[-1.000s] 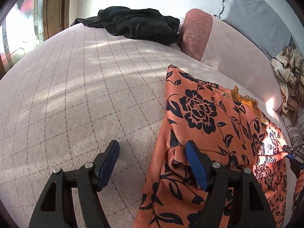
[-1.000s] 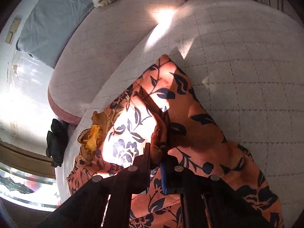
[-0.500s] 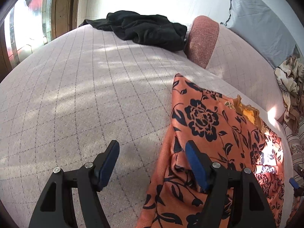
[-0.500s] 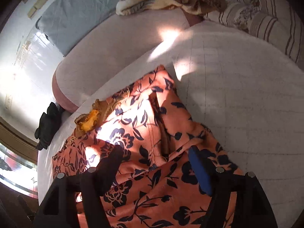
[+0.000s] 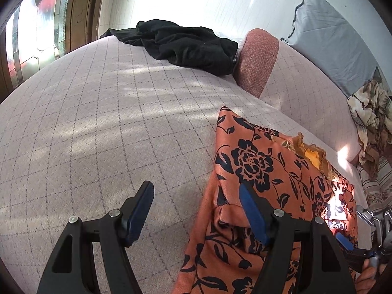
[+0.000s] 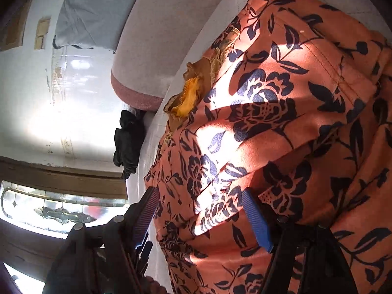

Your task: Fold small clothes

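An orange garment with a dark floral print (image 5: 269,183) lies folded on the pale quilted bed, with a yellow lace collar (image 5: 311,154) at its far edge. My left gripper (image 5: 196,210) is open; its right finger rests over the garment's left edge and its left finger is over bare bedding. My right gripper (image 6: 203,213) is open and close above the garment (image 6: 281,112), whose cloth fills the space between its fingers. The right gripper also shows at the lower right of the left wrist view (image 5: 367,240).
A black garment (image 5: 186,41) is heaped at the far end of the bed (image 5: 85,122). A pink-ended bolster (image 5: 257,58) and a grey pillow (image 5: 330,36) lie along the wall. Crumpled patterned cloth (image 5: 370,115) sits at the right. A window is at the left.
My right gripper has opened and let go of the garment, then tilted in close over it. My left gripper has stayed open and shifted only slightly.
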Motion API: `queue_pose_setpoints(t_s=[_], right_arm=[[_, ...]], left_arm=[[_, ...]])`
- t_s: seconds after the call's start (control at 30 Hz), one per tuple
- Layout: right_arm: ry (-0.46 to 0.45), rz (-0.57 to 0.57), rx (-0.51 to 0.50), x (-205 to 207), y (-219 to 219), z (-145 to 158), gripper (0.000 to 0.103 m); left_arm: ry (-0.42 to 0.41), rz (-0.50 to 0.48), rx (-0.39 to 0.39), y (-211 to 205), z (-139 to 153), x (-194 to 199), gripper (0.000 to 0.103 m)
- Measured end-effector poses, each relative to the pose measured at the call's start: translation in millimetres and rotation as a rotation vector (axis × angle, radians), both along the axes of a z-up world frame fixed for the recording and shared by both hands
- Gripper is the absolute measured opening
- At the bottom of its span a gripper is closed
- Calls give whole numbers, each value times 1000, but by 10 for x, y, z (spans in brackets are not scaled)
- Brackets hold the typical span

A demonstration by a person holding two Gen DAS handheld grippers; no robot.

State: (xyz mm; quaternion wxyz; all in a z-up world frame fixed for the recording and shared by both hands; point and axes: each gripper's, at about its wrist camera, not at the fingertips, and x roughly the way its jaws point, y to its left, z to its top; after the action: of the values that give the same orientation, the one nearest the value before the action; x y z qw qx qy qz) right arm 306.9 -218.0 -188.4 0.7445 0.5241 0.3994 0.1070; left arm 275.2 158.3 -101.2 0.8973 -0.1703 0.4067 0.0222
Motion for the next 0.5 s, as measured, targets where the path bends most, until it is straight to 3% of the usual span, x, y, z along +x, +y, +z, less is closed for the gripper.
queue_pose_setpoints(t_s=[0.07,0.13,0.17,0.2,0.33,0.4,0.43,0.5], right_arm=[[10,-65,-30,62,-24,-55,68],[25,-112,-51,81,-96,-85,49],[38,-112,-48,112,-99,-108,18],[46,-98,-43,134,-86,-112,7],[-45,-90,-66,-63,-65,149,7],[7,-65,-146,-97,-71,49,11],[65,-41,-179,-81,-79,-86,12],[53,-39,-82,-143,-181,-228,12]], left_arm=[[-1,-4,-10,-1,6,5,72],[-2,-12,-19,-10,18,14,72],[-5,-14,-19,-14,27,13,72],[-10,-17,-20,-13,41,12,72],[-114,-13,-20,4,218,-80,72],[-147,-35,-7,-49,264,-77,75],[-133,-55,-4,-93,238,-47,77],[-65,-94,12,-180,110,28,77]])
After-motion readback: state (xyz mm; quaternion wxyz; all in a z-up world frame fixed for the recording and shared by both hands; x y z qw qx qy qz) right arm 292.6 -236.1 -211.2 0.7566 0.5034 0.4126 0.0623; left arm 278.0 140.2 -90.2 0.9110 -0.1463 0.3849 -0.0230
